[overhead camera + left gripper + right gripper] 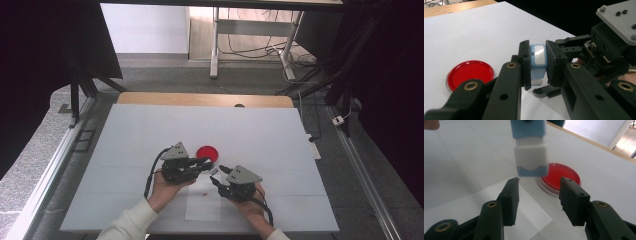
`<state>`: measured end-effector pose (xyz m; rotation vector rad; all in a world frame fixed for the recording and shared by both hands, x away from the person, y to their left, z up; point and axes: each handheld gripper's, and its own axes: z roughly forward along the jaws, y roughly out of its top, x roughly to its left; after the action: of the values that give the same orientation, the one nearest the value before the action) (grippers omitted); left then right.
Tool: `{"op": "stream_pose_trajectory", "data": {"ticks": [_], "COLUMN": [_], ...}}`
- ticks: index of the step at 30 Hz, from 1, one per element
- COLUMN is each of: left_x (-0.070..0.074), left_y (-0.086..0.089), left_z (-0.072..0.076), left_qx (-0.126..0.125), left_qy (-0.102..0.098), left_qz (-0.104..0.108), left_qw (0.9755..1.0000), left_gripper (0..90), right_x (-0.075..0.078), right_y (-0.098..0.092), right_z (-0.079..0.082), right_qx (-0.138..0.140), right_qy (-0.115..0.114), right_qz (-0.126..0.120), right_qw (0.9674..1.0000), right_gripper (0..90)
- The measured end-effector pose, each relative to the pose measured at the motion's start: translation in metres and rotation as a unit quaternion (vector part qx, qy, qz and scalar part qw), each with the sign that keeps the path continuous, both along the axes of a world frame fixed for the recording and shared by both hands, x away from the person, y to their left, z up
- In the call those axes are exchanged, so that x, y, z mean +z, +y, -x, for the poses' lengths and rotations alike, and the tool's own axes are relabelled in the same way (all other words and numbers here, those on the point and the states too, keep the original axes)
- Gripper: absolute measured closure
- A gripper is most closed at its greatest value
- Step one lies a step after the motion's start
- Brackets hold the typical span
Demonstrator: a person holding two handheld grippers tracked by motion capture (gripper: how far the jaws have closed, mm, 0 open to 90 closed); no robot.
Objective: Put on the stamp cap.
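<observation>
No writing can be read on the blue-and-white eraser point(538, 62). The left gripper point(538, 65) clamps its blue sleeve, white end pointing toward the right gripper point(539, 196), whose jaws stand apart just short of it. A red dish point(560, 178) lies beyond, bare table point(150, 130) around.

I am counting two grippers, the left gripper point(204, 164) and the right gripper point(217, 181). I am seeing one small blue and white block point(538, 62), one red round dish point(207, 152), one clear sheet point(203, 206) and one tiny red speck point(205, 193), all on one white table point(150, 130).
</observation>
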<state>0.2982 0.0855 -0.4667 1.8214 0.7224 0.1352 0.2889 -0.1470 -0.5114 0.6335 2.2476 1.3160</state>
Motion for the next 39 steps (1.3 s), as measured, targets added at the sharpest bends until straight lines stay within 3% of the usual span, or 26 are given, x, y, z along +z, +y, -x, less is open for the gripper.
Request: {"op": "stream_pose_trajectory", "data": {"ticks": [7,12,31,34,39], "left_x": [0.000,0.001,0.009,0.011,0.013], "left_y": [0.004,0.007,0.017,0.019,0.025], "left_z": [-0.002,-0.001,-0.004,-0.005,-0.007], "left_qx": [-0.001,-0.003,-0.010,-0.009,-0.001], "left_qy": [0.003,0.002,-0.011,-0.016,-0.020], "left_qz": [-0.005,-0.012,-0.025,-0.030,-0.034], "left_qw": [1.0000,0.9999,0.9996,0.9994,0.9992], "left_gripper": [75.2,75.1,75.1,75.1,75.0], "right_x": [0.001,0.001,0.002,0.004,0.004], "right_y": [-0.027,-0.056,-0.151,-0.162,-0.170], "right_z": [-0.003,-0.008,0.009,0.011,0.008], "right_qx": [-0.013,-0.034,-0.105,-0.114,-0.122], "right_qy": [0.026,0.045,0.043,0.033,0.035], "right_qz": [-0.002,-0.004,-0.003,0.005,0.002], "right_qw": [0.9996,0.9984,0.9935,0.9929,0.9919], "right_gripper": [46.9,46.8,46.8,46.8,46.9]}}
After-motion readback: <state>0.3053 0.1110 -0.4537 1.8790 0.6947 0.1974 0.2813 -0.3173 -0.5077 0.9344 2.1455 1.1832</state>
